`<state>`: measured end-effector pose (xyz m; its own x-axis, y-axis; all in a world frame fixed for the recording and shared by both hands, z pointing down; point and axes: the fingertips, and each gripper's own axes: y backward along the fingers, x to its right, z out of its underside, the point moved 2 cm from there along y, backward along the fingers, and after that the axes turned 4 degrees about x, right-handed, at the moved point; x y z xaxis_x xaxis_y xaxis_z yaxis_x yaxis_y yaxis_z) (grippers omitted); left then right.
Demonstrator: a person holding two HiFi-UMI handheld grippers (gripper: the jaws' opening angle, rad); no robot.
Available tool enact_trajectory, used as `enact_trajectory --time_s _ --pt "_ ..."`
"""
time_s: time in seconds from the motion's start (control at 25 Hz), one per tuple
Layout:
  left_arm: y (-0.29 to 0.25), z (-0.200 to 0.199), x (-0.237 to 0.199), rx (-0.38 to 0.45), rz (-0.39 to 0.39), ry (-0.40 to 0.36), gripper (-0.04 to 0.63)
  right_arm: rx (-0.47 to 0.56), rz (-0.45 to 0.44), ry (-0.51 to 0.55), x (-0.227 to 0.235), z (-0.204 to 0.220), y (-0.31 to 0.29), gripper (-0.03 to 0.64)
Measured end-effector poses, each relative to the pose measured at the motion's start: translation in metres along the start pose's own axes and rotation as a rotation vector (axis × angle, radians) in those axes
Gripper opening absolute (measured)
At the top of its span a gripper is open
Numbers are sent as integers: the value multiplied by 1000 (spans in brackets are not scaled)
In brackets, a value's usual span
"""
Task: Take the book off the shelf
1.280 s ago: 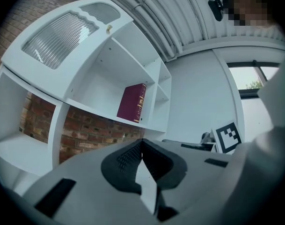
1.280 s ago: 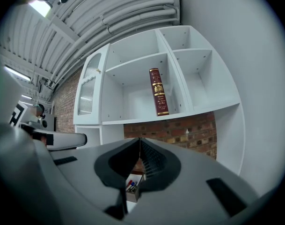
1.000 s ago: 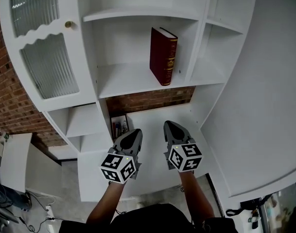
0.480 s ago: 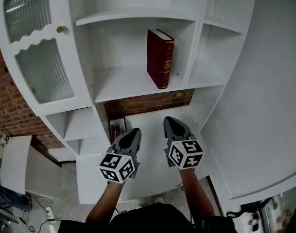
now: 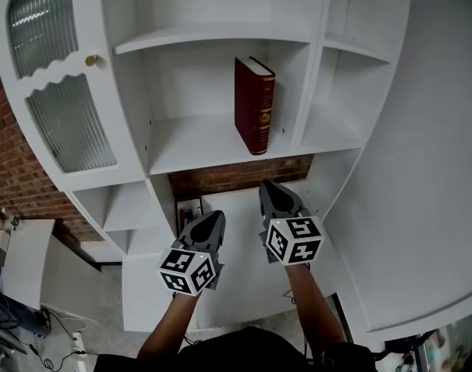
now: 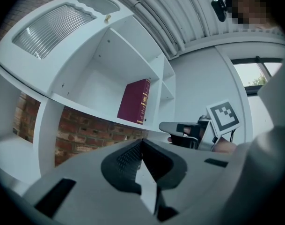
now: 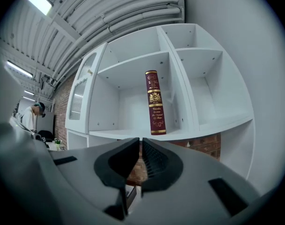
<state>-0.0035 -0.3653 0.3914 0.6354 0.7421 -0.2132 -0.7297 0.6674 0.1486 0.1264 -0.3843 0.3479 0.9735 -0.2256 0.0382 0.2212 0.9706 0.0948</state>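
Note:
A dark red book (image 5: 253,105) with gold print stands upright on the middle shelf (image 5: 197,142) of a white cabinet, close to the right divider. In the right gripper view the book (image 7: 155,102) shows spine-on, straight ahead and above the jaws. The left gripper view has the book (image 6: 134,101) up and ahead. My right gripper (image 5: 271,189) is shut and empty, below the book and short of the shelf. Lower and to the left, my left gripper (image 5: 209,221) is also shut with nothing in it.
A glass-fronted cabinet door (image 5: 57,84) with a small knob (image 5: 90,60) is at the left. A brick wall (image 5: 239,170) shows behind the opening under the shelf. Small items sit in a low cubby (image 5: 189,208). A person (image 7: 31,115) stands far off at left.
My right gripper has risen toward the shelf. The left gripper has barely moved. The view has shifted slightly, so the cabinet and book sit a little lower and left.

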Motion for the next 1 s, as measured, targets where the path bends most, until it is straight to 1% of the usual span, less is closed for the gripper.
enact_trajectory --time_s 0.4,0.64,0.76,0.92,1.0 --pt "-15 -6 -1 36 -38 -8 15 29 -32 38 20 -31 -23 21" --pt "-19 -5 1 32 -54 -11 16 60 -59 51 24 -50 -33 25" --pt "-19 -8 0 36 -67 -17 15 66 -76 42 27 -57 -40 83" --pt "-19 -7 -2 33 -82 -21 17 71 -72 36 35 -63 -50 113" --pt "-18 -5 -4 30 -90 -17 15 75 -70 30 37 -67 -55 141"
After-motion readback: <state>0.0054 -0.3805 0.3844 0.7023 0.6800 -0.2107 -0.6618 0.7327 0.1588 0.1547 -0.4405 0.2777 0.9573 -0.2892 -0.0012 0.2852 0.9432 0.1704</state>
